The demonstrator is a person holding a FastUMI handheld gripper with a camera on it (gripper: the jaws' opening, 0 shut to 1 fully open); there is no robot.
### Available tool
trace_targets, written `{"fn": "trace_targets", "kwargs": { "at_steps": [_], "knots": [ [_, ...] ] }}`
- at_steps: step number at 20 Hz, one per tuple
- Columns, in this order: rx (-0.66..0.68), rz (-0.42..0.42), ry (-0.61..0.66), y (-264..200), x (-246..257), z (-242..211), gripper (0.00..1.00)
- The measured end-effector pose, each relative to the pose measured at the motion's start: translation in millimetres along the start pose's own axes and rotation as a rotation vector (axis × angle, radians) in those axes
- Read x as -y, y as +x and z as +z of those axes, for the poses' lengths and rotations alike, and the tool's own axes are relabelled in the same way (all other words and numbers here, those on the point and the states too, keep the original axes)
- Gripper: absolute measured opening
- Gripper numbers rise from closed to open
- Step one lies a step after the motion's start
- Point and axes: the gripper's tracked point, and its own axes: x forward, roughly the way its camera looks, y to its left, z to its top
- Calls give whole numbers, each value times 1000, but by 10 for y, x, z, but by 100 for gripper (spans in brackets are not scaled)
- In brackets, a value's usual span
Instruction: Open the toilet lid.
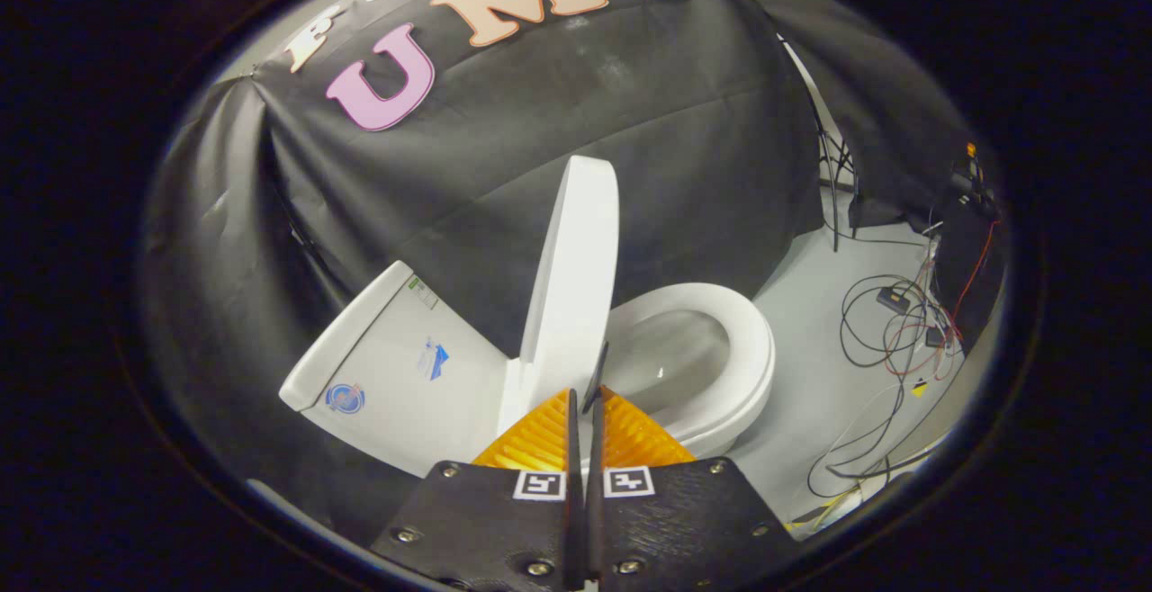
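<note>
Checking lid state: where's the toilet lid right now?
Gripper view: the toilet lid stands raised just beyond the nearly closed tongs, between the tank and the seat ring.

Nothing here can actually be read; the toilet tank carries three stickers, all too small to make out: a round blue-and-red one low on its face, a blue-and-white one nearer the middle, and a pale strip with a touch of green up by the top edge; on the tool, whose fingers sit closed together with only a sliver between them, two square black-and-white coded markers and stand side by side; patterns, not letters or numbers.
</note>
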Motion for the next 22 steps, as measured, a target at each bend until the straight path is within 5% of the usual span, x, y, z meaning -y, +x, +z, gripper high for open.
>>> {"fn": "trace_targets", "kwargs": {
  "at_steps": [22],
  "knots": [
    [111,-101,-275,-93,-528,84,1]
  ]
}}
